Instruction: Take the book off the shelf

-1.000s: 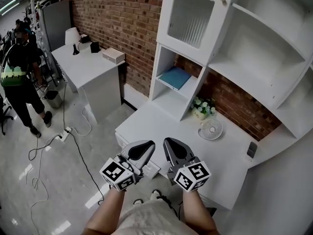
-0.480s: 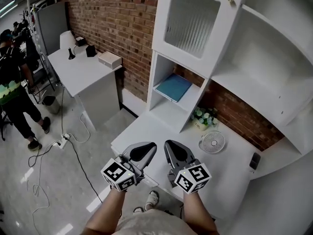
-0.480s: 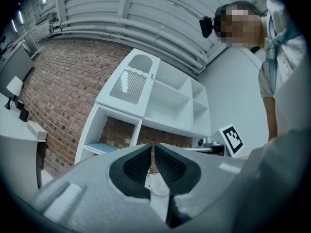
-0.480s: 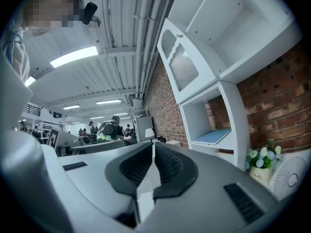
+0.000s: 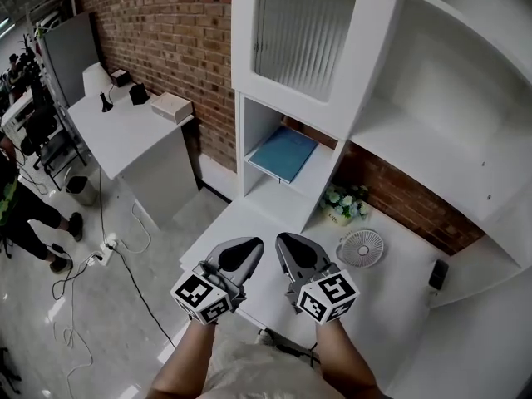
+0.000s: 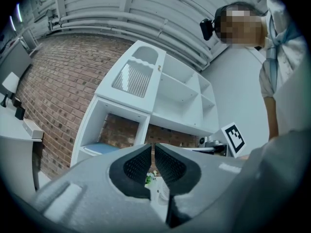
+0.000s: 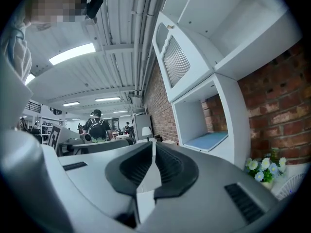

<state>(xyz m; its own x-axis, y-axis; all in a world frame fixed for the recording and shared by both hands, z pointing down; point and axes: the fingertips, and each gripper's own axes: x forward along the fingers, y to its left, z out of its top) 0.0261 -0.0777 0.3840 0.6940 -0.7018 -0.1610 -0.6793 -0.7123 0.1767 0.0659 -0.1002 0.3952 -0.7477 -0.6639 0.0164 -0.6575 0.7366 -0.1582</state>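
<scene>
Hovering side by side above the desk point(image 5: 237, 223), the left claw point(image 5: 248, 249) and right claw point(image 5: 288, 244) are both sitting fully closed, gripping nothing. The blue book point(image 5: 284, 152) is lying flat on the shelf point(image 5: 251, 127), ahead of and above them, well apart. Reaching in with closed jaws is likely just pushing the book deeper, and a wide swing is risking the flowers point(image 5: 345, 202) and fan point(image 5: 362, 246) beyond the right claw.

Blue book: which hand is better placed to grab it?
Right, narrowly: the right gripper lines up with the blue book, the left gripper sits left of it. Both are shut, empty.
</scene>
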